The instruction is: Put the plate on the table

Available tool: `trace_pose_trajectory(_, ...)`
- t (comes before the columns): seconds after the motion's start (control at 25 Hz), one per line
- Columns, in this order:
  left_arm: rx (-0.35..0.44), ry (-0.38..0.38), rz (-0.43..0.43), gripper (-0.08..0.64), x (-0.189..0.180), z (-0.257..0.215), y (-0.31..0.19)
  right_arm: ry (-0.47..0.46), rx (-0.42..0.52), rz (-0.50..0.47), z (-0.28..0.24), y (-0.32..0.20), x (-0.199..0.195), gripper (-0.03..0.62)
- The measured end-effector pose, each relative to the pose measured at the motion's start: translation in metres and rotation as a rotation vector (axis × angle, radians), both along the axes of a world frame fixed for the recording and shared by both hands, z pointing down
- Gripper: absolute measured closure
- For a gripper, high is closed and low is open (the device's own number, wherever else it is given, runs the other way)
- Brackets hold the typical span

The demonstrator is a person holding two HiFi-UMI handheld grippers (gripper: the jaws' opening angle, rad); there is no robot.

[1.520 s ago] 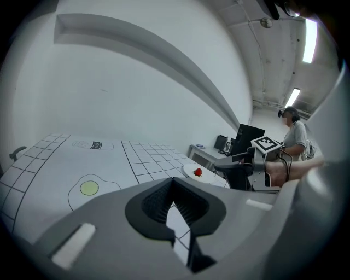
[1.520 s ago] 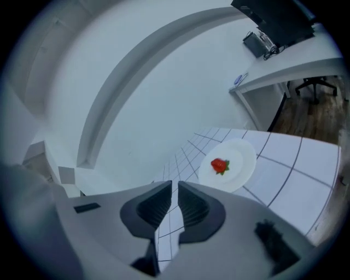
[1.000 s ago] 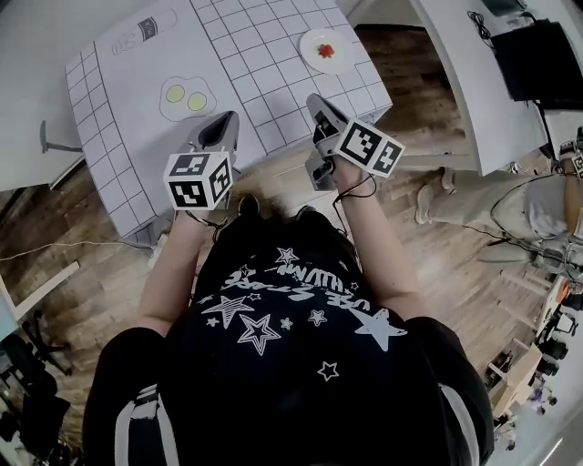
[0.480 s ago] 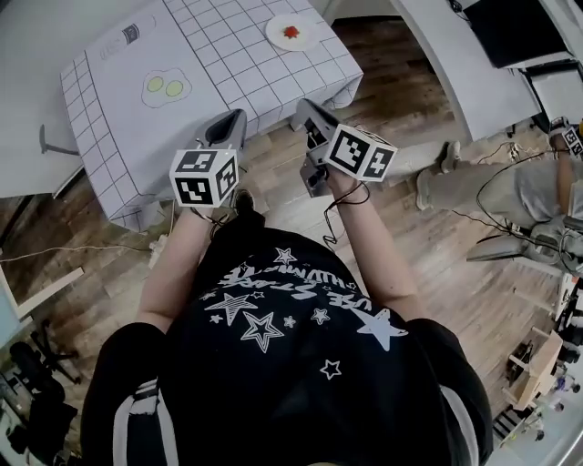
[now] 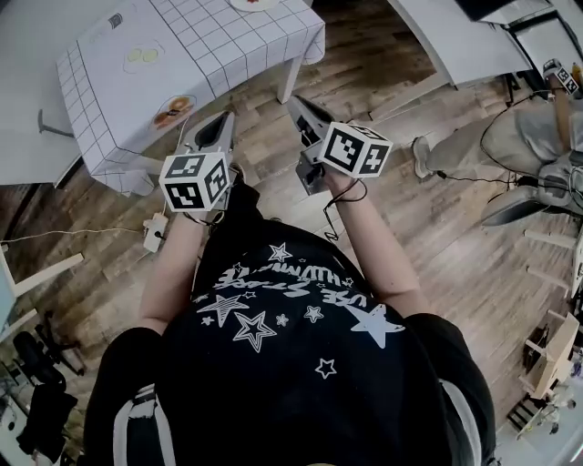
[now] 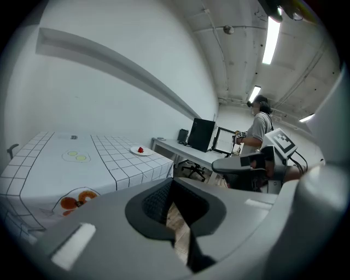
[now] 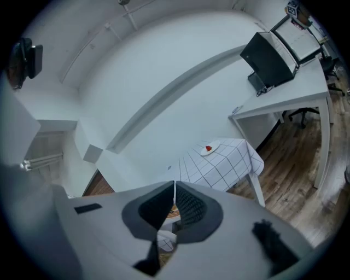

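Observation:
The white plate (image 5: 255,4) carrying a small red item rests on the far corner of the table (image 5: 228,50), which wears a white gridded cloth. It also shows in the left gripper view as the plate (image 6: 141,150) and in the right gripper view as the plate (image 7: 209,148). My left gripper (image 5: 211,132) and right gripper (image 5: 305,114) hover side by side over the wooden floor, short of the table. Both the left gripper (image 6: 174,183) and the right gripper (image 7: 174,186) are shut with nothing between the jaws.
Printed fried eggs (image 5: 141,56) and an orange print (image 5: 173,111) mark the cloth. A long white desk (image 5: 455,45) runs at the right, where a person (image 5: 510,136) sits. A power strip (image 5: 153,232) and cables lie on the floor.
The table and plate have slid toward the top of the head view, farther from me. Both grippers stay shut and empty in front of my chest.

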State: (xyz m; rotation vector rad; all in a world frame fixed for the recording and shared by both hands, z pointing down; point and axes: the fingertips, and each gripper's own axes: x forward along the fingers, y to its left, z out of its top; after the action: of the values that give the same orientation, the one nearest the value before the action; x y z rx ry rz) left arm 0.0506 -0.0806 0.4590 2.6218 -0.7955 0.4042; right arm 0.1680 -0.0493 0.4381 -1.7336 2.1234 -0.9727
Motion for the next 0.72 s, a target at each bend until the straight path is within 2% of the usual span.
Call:
trace_pose_trajectory(0.24,0.004,-0.031,0.014,0.551,-0.003,-0.007,0.058,-0.045,0.027,-0.017,-0.004,0.040,-0.008,0.575)
trace_pose_trajectory(0.44,0.001,-0.084,0.036,0.551,-0.010,-0.004,0.075,-0.131,0.057,-0.009,-0.003,0.040,-0.016,0.575)
trace_pose_trajectory(0.72,0.013,-0.073,0.055,0.551,-0.005,-0.011,0.066,-0.073,0.069,-0.047,-0.003,0.029,-0.033,0.575)
